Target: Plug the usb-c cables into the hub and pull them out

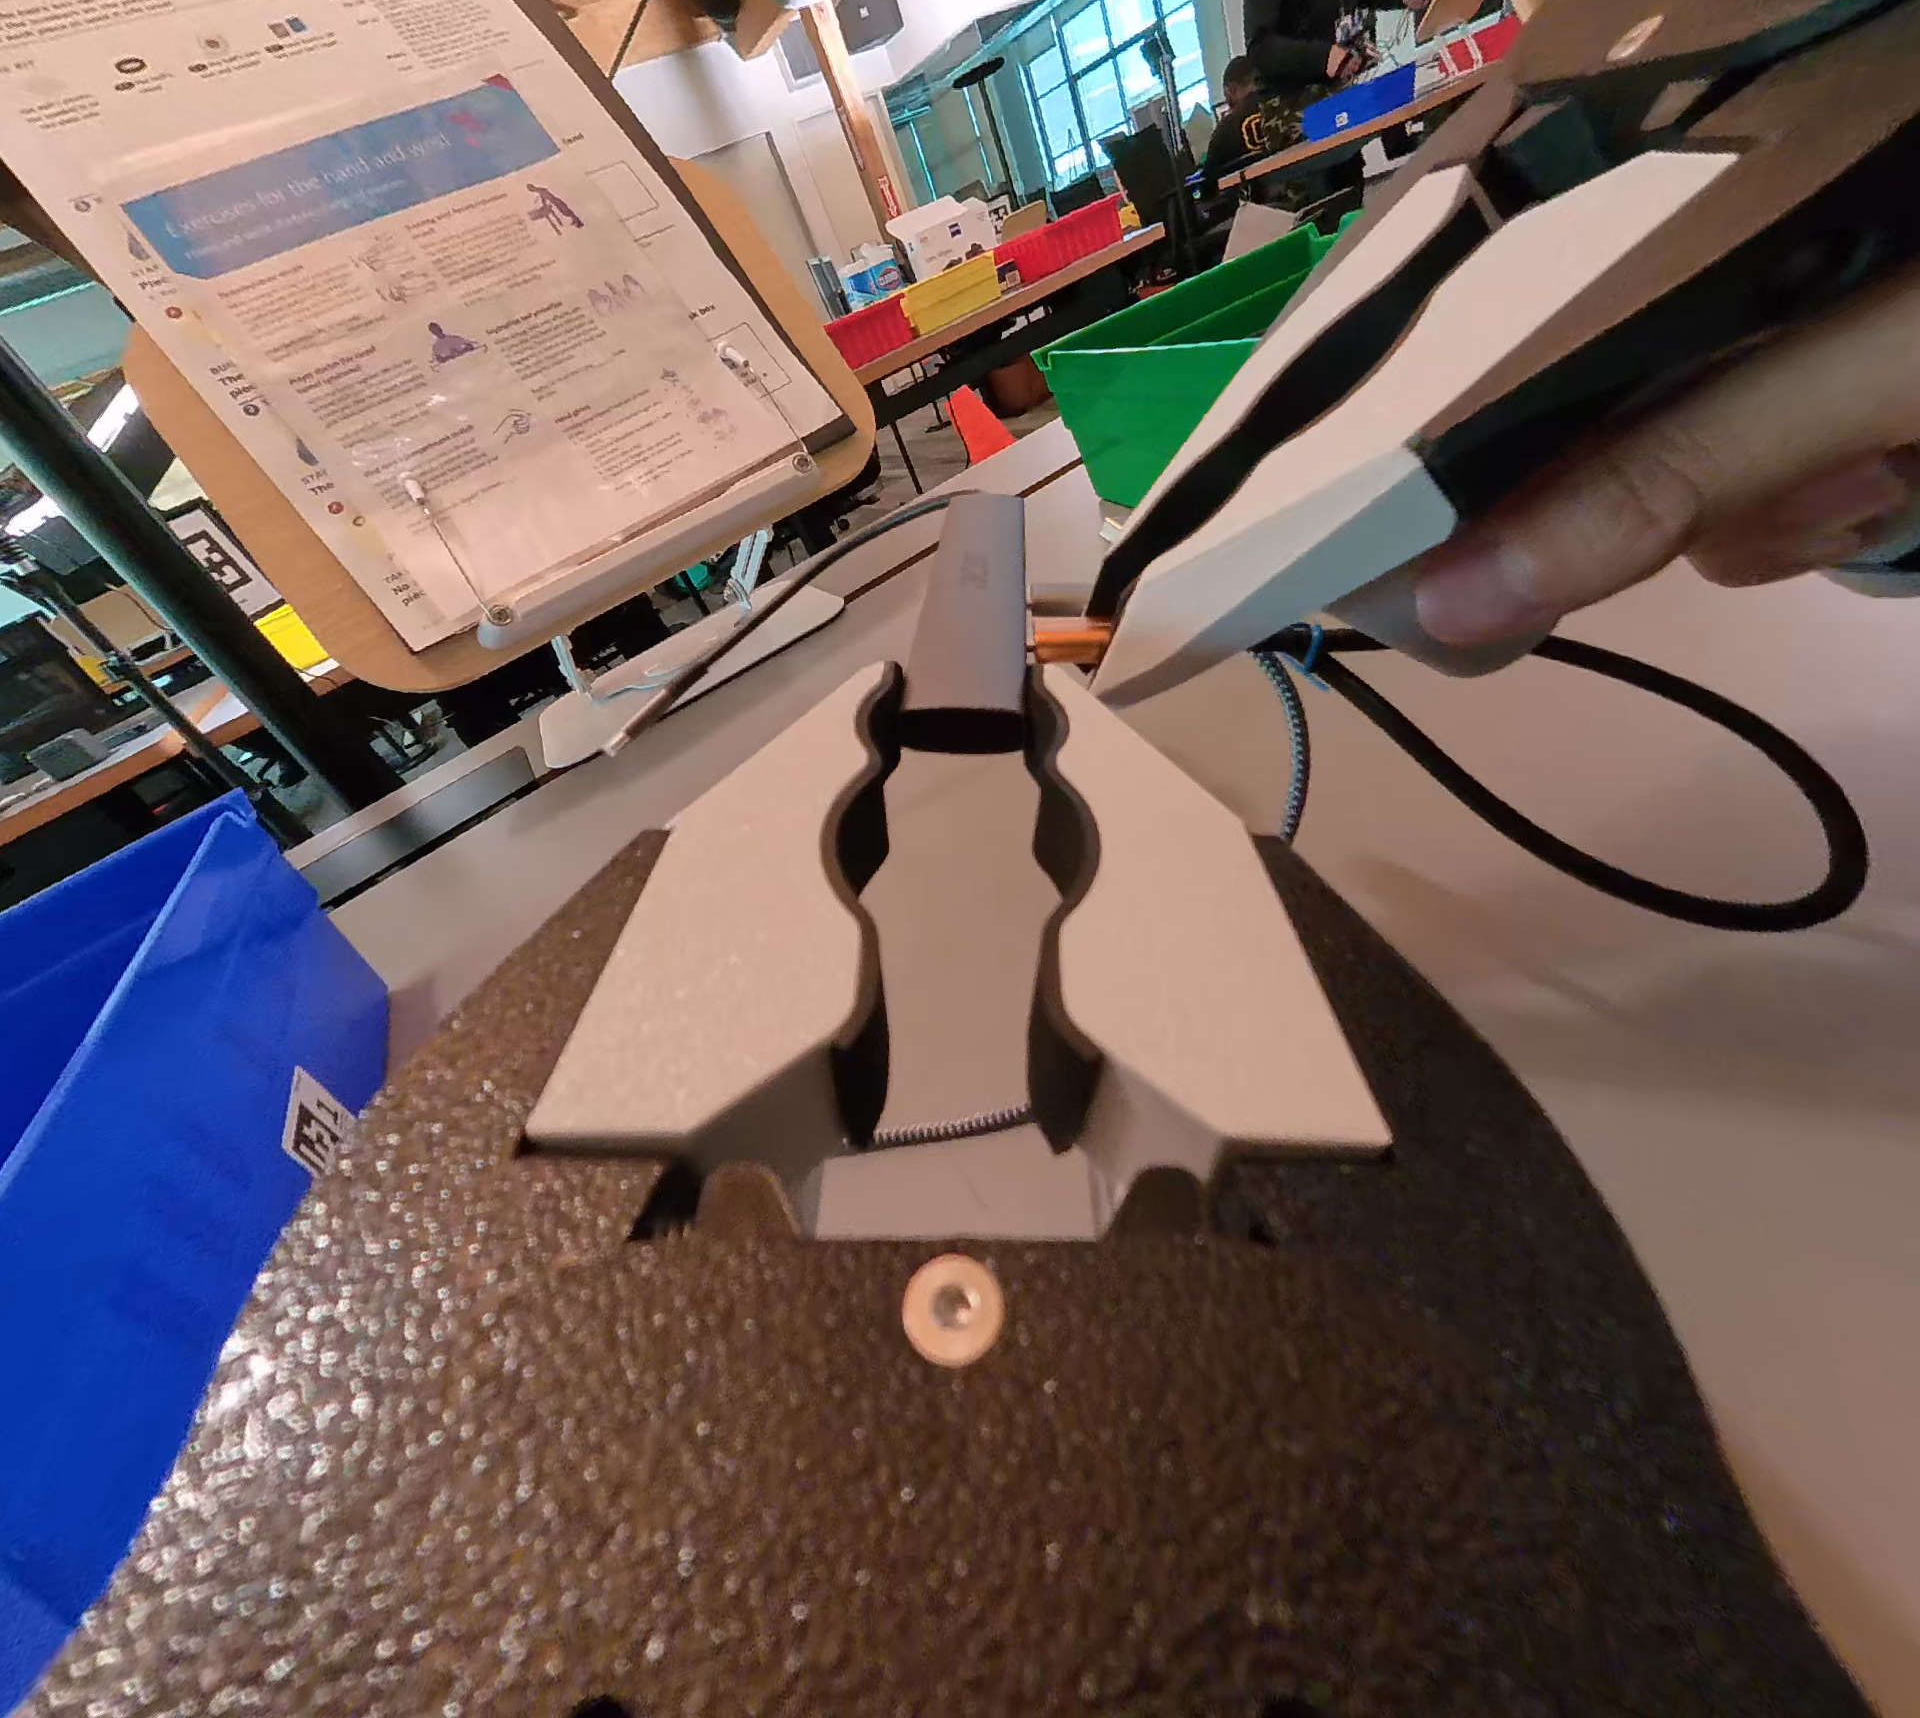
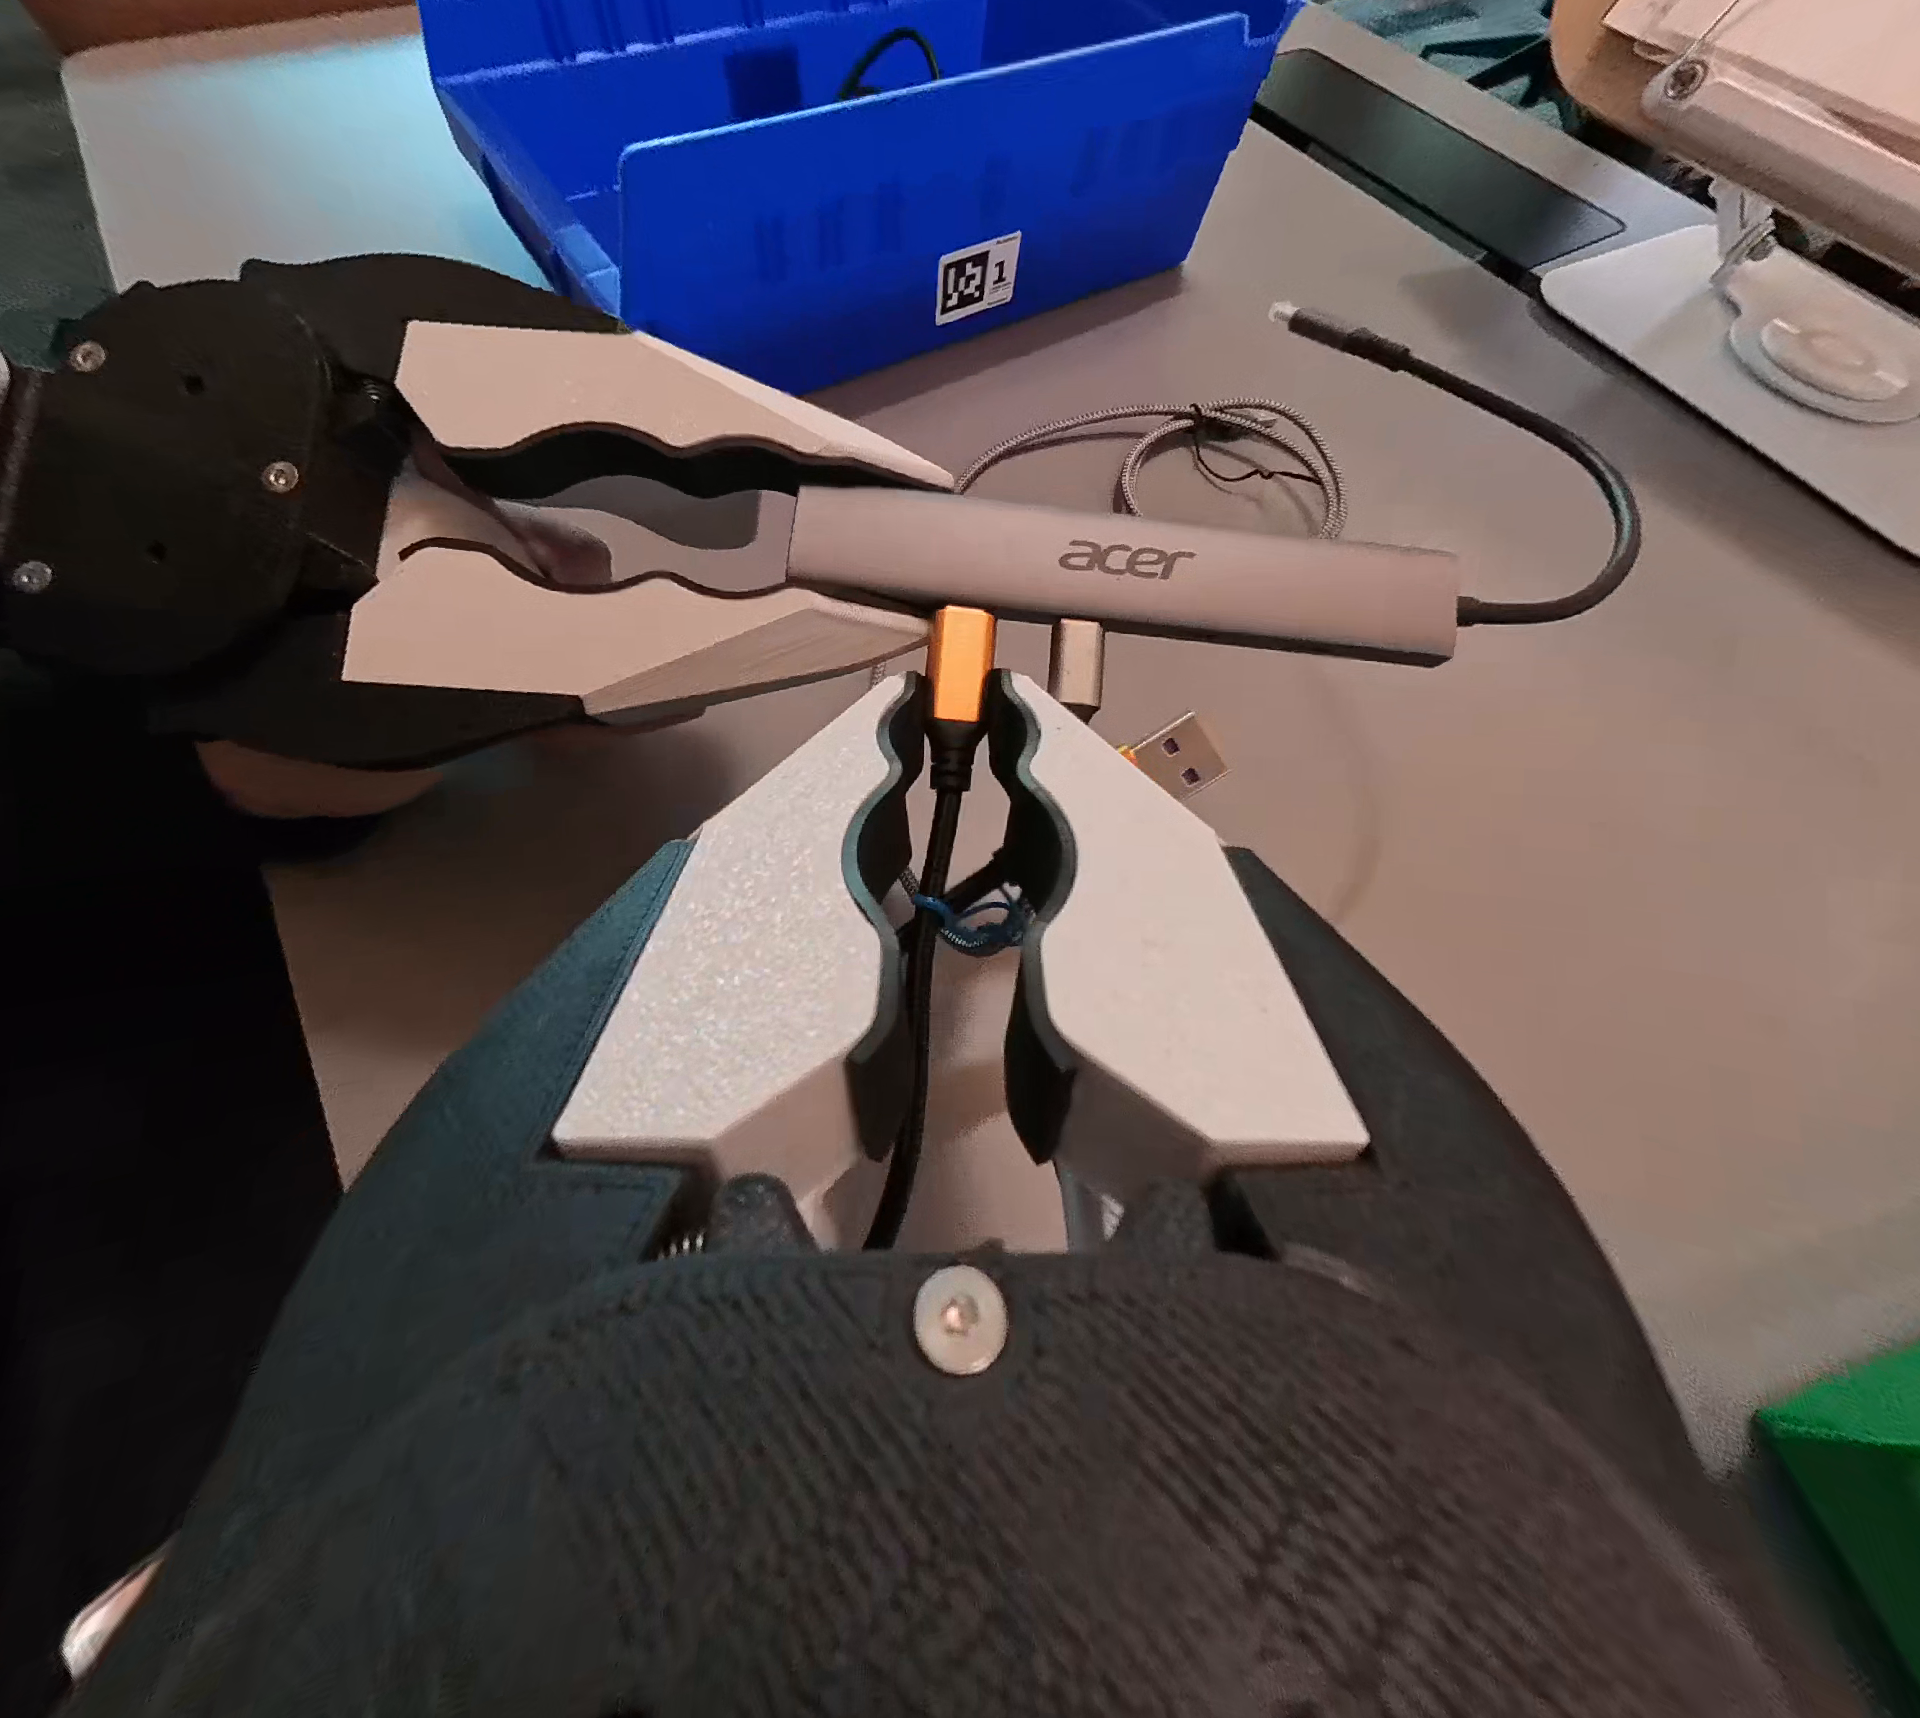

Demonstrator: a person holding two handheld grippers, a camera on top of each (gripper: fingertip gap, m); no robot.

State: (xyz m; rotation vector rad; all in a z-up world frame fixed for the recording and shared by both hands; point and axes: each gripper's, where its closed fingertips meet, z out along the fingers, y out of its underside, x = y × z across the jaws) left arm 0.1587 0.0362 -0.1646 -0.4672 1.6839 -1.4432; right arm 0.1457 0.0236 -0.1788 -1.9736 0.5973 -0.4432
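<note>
A grey USB hub [image 2: 1122,572] is held level above the table; my left gripper [image 1: 961,712] is shut on its near end. It also shows in the left wrist view [image 1: 971,619]. My right gripper [image 2: 956,702] is shut on an orange USB-C plug [image 2: 961,666] on a black cable [image 2: 914,993]; the plug's tip sits in the hub's side. In the left wrist view the plug [image 1: 1070,638] meets the hub's right side. A grey plug [image 2: 1081,655] sits in the port beside it. The hub's own black cable [image 2: 1558,463] trails to the right.
A blue bin [image 2: 852,141] with a divider stands behind the hub. A grey braided cable [image 2: 1195,442] lies coiled on the table [image 2: 1558,941]. A loose USB-A plug [image 2: 1179,749] lies near my right fingers. A document stand [image 1: 416,297] and a green bin [image 1: 1164,380] stand nearby. The grippers are tip to tip, or close to it.
</note>
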